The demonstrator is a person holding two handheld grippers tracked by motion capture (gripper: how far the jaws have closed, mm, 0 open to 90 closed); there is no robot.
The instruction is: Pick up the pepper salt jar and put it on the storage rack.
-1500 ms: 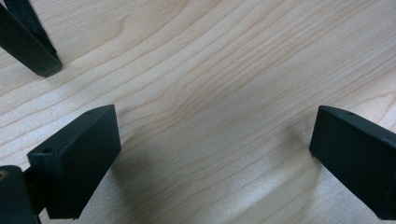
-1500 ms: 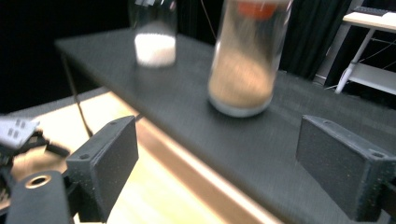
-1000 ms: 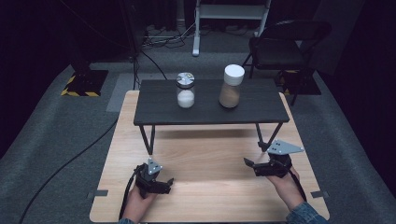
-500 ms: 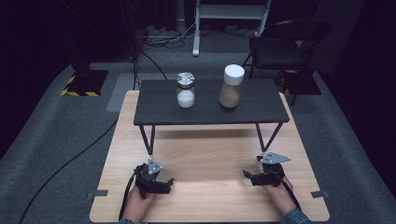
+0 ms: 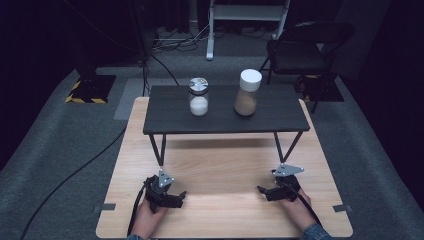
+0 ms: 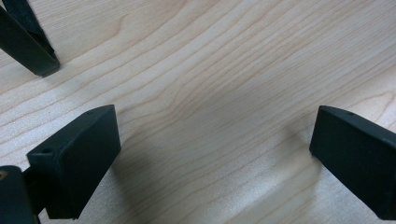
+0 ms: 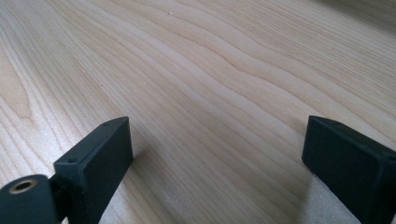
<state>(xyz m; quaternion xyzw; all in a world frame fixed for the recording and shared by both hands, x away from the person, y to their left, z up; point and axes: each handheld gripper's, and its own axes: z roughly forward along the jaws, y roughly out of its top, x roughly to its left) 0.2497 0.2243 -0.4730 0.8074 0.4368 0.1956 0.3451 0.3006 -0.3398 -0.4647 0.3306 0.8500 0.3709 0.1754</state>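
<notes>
Left tongs (image 5: 181,196): positioned at the near left of the wooden counter (image 5: 220,165), jaws spread, nothing between them. In the left gripper view the jaws frame bare wood grain, with one black leg (image 6: 28,42) of the shelf at far left.

Right tongs (image 5: 261,190): positioned at the near right of the counter, low over the wood. The jaws have just been opening and stand spread, with bare wood between them.

A dark raised shelf (image 5: 225,112) stands at the far end. On it, well apart from both tongs: a salt jar (image 5: 198,96) at left, a white-capped jar of brown powder (image 5: 248,92) at right.
</notes>
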